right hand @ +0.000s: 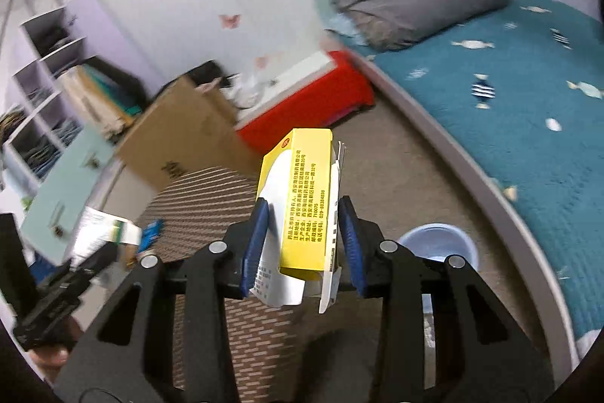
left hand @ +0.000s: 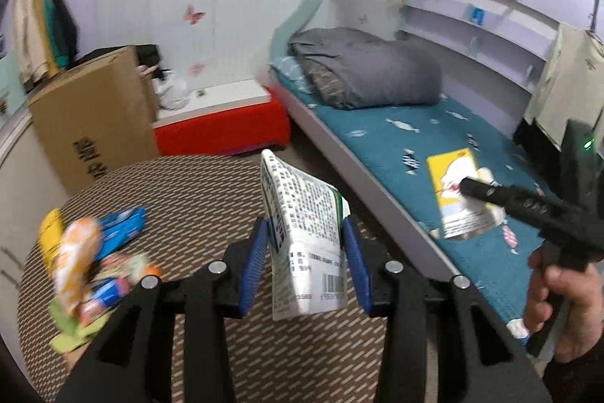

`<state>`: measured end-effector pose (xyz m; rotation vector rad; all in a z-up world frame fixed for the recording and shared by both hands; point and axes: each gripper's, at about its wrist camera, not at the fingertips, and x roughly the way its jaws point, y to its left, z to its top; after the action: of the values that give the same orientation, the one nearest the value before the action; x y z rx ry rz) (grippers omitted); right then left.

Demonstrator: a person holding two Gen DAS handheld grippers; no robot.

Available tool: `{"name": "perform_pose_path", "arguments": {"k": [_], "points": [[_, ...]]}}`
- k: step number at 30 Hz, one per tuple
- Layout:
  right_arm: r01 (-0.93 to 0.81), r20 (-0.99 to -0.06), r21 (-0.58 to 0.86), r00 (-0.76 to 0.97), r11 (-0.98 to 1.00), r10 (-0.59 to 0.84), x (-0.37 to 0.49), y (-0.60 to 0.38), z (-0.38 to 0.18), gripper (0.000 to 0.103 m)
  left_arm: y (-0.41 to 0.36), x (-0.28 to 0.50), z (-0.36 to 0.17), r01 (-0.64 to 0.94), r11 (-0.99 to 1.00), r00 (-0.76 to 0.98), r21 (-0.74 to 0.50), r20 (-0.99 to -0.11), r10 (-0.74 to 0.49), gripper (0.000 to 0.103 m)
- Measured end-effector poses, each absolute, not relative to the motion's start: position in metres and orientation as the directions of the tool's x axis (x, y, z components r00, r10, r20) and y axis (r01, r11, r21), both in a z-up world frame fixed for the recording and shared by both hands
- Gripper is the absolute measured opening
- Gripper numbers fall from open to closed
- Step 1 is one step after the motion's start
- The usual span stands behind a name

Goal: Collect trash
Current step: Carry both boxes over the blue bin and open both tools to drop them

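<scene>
Bedroom, round woven surface (left hand: pixel 196 199) | left tongs (left hand: pixel 306 265) gripping white-green carton (left hand: pixel 305 237) | right tongs (right hand: pixel 304 244) pinching yellow medicine box (right hand: pixel 305 199) — loose flap risking slipping before reaching blue bin (right hand: pixel 439 244).

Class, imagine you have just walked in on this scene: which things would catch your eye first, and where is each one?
First, the two boxes held up in the air: a white carton clamped in the left gripper above the round woven table, and a yellow box clamped in the right gripper over the floor. Next, the heap of bright wrappers at the table's left edge, and the teal bed with its grey bedding on the right.
</scene>
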<state>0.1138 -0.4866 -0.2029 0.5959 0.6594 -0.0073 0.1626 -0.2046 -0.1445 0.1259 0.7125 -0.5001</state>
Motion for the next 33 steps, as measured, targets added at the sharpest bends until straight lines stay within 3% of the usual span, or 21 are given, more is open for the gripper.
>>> {"name": "perform_pose_path", "arguments": {"k": [9, 17, 20, 21, 22, 23, 33], "points": [[0.350, -0.701, 0.433, 0.710, 0.830, 0.066, 0.139, -0.550, -0.279, 0.038, -0.302, 0.196, -0.175, 0.566, 0.820, 0.541, -0.088, -0.710, -0.450, 0.040], [0.417, -0.796, 0.418, 0.597, 0.807, 0.104, 0.182, -0.572, -0.375, 0.040, -0.345, 0.223, -0.209, 0.586, 0.807, 0.484, -0.068, -0.769, -0.417, 0.040], [0.448, -0.813, 0.443, 0.567, 0.776, 0.136, 0.195, -0.582, -0.407, 0.044, -0.362, 0.235, -0.227, 0.588, 0.806, 0.453, -0.061, -0.801, -0.391, 0.040], [0.461, -0.816, 0.449, 0.561, 0.766, 0.140, 0.197, -0.585, -0.414, 0.055, -0.366, 0.238, -0.231, 0.589, 0.806, 0.443, -0.060, -0.810, -0.385, 0.040], [0.474, -0.818, 0.460, 0.556, 0.751, 0.149, 0.198, -0.590, -0.422, 0.073, -0.372, 0.241, -0.237, 0.591, 0.804, 0.429, -0.062, -0.820, -0.379, 0.040], [0.487, -0.818, 0.470, 0.553, 0.736, 0.157, 0.198, -0.595, -0.428, 0.079, -0.380, 0.245, -0.245, 0.595, 0.801, 0.409, -0.064, -0.834, -0.371, 0.040], [0.522, -0.752, 0.554, 0.647, 0.649, 0.122, 0.156, -0.632, -0.396, 0.084, -0.444, 0.267, -0.312, 0.652, 0.757, 0.218, -0.037, -0.948, -0.234, 0.047]]}}
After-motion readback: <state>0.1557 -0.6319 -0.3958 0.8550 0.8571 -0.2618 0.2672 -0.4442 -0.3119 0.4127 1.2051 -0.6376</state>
